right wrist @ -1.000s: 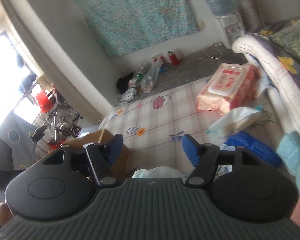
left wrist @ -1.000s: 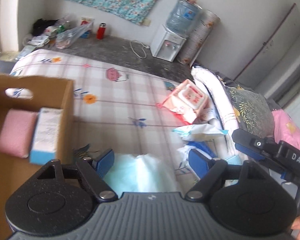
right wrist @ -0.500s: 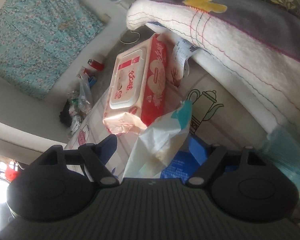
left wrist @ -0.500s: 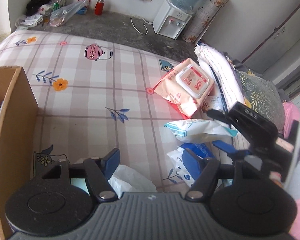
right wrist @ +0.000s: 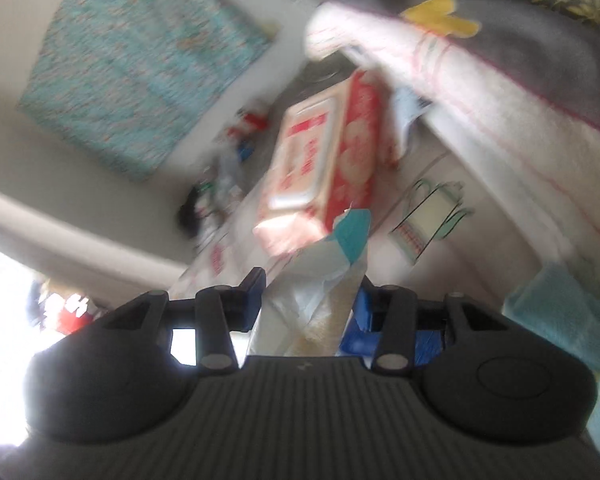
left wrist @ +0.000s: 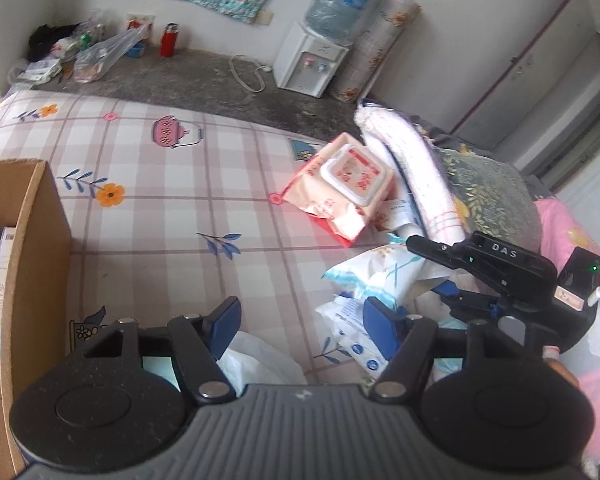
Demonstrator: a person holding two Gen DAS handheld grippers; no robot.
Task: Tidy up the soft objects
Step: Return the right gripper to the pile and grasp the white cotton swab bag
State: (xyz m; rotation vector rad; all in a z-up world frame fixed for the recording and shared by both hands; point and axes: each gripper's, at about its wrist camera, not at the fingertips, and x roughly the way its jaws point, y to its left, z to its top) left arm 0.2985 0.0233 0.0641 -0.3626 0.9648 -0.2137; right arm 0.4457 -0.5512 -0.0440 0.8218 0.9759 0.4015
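Note:
My left gripper (left wrist: 298,316) is open and empty above the checked bedsheet, with a white plastic bag (left wrist: 256,356) just under its left finger. A cardboard box (left wrist: 28,248) at the left holds a pink sponge and a blue-white carton. My right gripper (right wrist: 310,292) has its fingers on both sides of a white and teal soft pack (right wrist: 320,280), which fills the gap between them; it also shows in the left wrist view (left wrist: 374,270) beside the right gripper's black body. A pink wet-wipe pack (left wrist: 340,188) lies behind, also in the blurred right wrist view (right wrist: 320,168).
Blue and white packets (left wrist: 352,320) lie on the sheet by the soft pack. Folded blankets and a pillow (left wrist: 412,172) pile up at the right. A water dispenser (left wrist: 312,60), a red flask and bags stand on the grey floor beyond the bed.
The right gripper has come in around the white and teal pack and its fingers have narrowed onto it. The left gripper has tilted up slightly and stays open over the sheet.

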